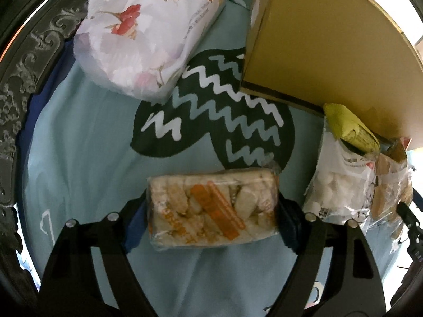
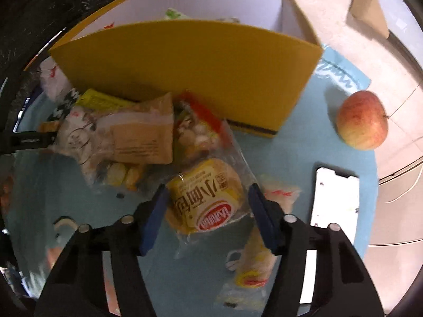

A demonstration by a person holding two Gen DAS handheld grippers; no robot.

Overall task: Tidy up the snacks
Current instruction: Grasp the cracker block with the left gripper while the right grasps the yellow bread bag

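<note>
A rice cracker pack (image 1: 211,208) is clamped between the jaws of the left gripper (image 1: 211,211), above the pale blue cloth (image 1: 87,163) on the tabletop. The right gripper (image 2: 208,211) is held with jaws spread around a small bread packet (image 2: 205,198), contact unclear. The yellow box (image 2: 190,79) stands at 12 o'clock, an apple (image 2: 362,120) at 2 o'clock, a phone (image 2: 334,198) at 3 o'clock. A heap of snack bags (image 2: 127,140) lies at 10 o'clock.
</note>
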